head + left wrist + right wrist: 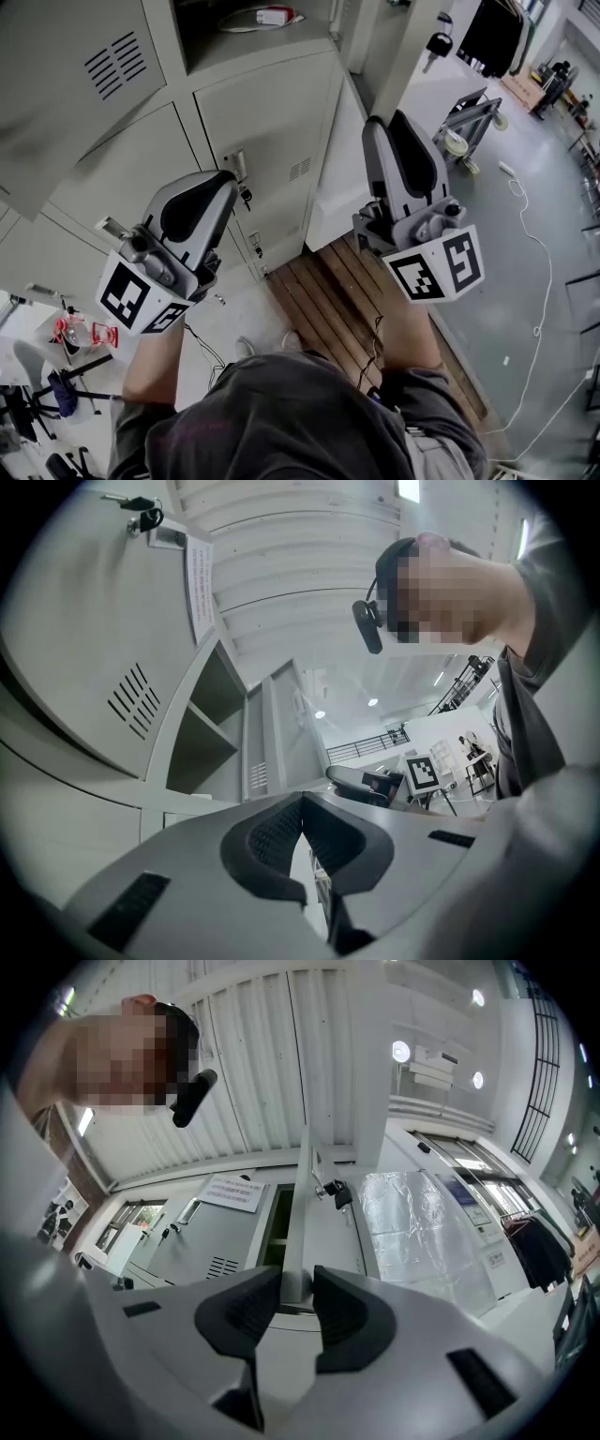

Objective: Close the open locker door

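Grey lockers stand ahead, open locker door above left tongs.

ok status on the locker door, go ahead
Left gripper shut, empty; right gripper slightly open, empty. Locker door open, untouched. Nothing seen blocking it.

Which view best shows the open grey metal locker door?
The left gripper view: the grey metal locker door fills its left, vent slots and dark keys clear. The head view crops it; in the right gripper view I cannot identify it.
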### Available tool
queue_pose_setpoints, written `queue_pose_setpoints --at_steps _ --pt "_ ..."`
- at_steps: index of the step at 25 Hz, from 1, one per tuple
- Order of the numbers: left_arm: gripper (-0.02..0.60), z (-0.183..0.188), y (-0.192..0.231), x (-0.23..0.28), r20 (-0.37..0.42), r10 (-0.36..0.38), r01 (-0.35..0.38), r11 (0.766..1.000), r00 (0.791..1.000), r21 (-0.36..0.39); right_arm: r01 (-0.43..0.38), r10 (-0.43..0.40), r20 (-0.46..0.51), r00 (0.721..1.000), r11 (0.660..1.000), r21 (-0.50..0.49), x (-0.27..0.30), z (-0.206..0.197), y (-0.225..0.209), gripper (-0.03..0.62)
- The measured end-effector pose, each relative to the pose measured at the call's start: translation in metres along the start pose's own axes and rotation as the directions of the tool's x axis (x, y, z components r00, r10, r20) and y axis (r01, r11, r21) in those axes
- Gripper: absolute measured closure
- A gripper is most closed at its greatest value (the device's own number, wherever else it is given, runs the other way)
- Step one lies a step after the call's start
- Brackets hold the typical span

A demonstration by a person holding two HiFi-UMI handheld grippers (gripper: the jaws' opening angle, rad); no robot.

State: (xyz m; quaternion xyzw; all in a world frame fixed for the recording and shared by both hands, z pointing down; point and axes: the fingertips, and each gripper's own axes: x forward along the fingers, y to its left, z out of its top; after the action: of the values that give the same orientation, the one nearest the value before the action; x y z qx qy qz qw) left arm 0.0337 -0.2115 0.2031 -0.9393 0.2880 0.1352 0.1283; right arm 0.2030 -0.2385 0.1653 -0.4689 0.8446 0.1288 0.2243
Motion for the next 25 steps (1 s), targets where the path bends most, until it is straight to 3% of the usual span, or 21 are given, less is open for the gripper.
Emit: queue_pose_setpoints --at_steps 25 --pt "0.566 0.011 0.061 -0.069 -0.025 0.17 -0.168 0.985 0.985 0.049 -0.163 0.163 0.008 0.987 0.986 0.03 0.073 -0.044 0.078 0.49"
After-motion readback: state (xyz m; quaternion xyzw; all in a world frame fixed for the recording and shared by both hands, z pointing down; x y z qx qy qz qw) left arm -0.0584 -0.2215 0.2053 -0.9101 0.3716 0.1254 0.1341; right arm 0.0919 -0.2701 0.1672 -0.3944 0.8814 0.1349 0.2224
